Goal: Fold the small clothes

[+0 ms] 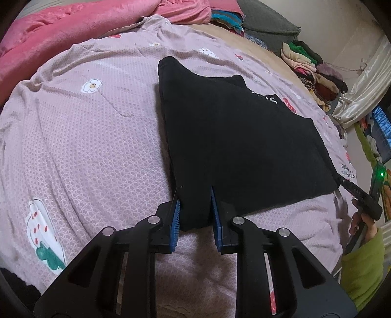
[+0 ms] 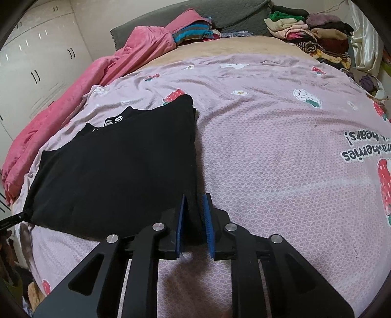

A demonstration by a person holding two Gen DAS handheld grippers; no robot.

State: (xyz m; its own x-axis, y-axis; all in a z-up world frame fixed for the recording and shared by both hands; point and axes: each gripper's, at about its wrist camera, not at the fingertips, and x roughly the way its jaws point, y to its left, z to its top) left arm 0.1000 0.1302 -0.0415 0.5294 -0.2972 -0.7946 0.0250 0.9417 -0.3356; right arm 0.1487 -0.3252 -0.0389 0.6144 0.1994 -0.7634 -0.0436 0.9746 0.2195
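A black garment (image 1: 234,137) with white lettering lies partly folded on the mauve strawberry-print sheet (image 1: 92,146). My left gripper (image 1: 195,208) holds its near left corner between the blue pads, lifted slightly. My right gripper (image 2: 195,210) grips the near right corner of the same black garment (image 2: 117,171). The right gripper also shows at the right edge of the left wrist view (image 1: 361,195). The left gripper's tip shows at the left edge of the right wrist view (image 2: 14,219).
A pink blanket (image 2: 80,85) is bunched along the bed's left side. Folded clothes (image 2: 310,29) are piled at the far right by a grey headboard (image 2: 234,14). White wardrobe doors (image 2: 36,56) stand at left.
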